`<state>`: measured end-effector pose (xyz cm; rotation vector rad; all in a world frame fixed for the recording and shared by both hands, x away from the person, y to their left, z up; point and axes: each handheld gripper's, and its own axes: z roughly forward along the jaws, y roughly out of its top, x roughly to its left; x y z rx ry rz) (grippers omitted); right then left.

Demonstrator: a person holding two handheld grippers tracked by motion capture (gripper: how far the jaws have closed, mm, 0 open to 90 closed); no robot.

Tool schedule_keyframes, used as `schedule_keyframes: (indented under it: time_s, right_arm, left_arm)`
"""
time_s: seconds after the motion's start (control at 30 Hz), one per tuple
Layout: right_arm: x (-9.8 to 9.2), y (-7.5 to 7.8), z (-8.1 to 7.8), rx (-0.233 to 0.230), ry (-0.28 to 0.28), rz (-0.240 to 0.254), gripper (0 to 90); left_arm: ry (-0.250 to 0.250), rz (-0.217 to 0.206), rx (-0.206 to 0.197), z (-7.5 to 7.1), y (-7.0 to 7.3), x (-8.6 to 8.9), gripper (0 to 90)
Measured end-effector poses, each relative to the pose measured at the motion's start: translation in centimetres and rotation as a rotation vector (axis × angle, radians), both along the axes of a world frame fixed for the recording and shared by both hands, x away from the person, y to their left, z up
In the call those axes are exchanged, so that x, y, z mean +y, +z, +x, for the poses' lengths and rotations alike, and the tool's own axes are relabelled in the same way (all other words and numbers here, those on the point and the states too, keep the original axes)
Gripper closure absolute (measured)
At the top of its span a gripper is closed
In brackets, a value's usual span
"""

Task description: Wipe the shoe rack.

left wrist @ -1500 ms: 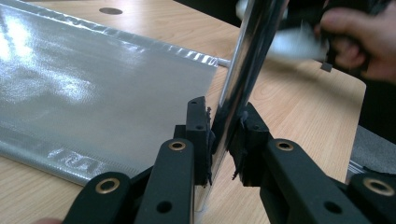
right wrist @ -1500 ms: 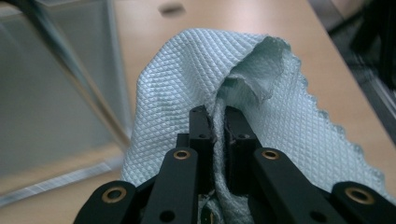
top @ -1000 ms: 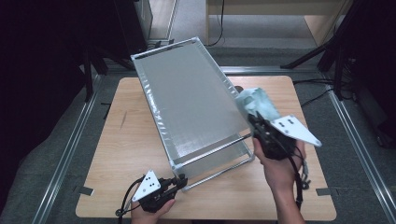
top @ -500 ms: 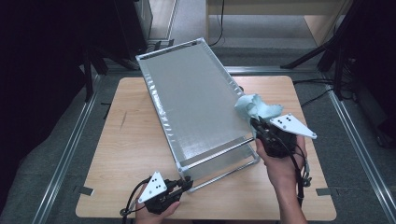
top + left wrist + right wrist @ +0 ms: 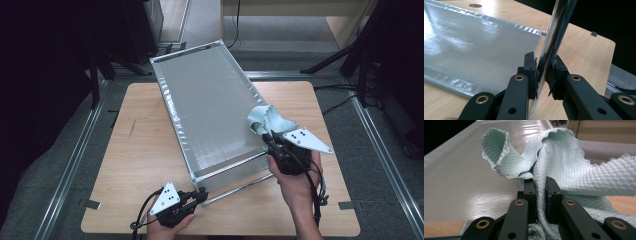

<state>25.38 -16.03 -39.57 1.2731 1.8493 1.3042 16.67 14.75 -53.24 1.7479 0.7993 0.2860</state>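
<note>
Cloth wipe on a steadied rack.
Left gripper clamps the rack's corner rod, bracing it on the counter; right gripper pinches the cloth against the rack's edge.

1. A light wooden desk with rounded corners, bearing a small dark mark near its left side.
2. Grey floor around it, with metal rails along both sides.
3. Black cables trail across the floor at right.
4. A pale wooden cabinet stands beyond.
</note>
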Motion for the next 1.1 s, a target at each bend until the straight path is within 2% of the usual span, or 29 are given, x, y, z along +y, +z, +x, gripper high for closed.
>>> schedule_keyframes:
  time_s: [0.4,0.63,0.83,0.93,1.1]
  right_arm:
    - [6.5,-0.5,-2.8,0.011,0.193,0.0,82.2]
    - [9.4,-0.5,-4.2,0.015,0.3,0.005,82.2]
    - [8.7,-0.5,-3.9,0.012,0.302,0.016,82.3]
    - [7.8,-0.4,-3.5,0.009,0.269,0.006,82.2]
    - [5.0,-0.3,-2.3,0.004,0.181,0.007,82.2]
  left_arm:
    - [0.002,-0.003,0.003,0.0,0.0,0.0,79.0]
    - [0.0,-0.002,0.003,0.0,0.0,0.0,79.0]
    - [0.003,0.009,-0.005,0.0,0.0,-0.1,79.3]
    - [0.0,0.01,-0.005,0.0,0.0,-0.1,79.3]
    - [0.0,0.012,-0.006,0.0,0.0,-0.1,79.4]
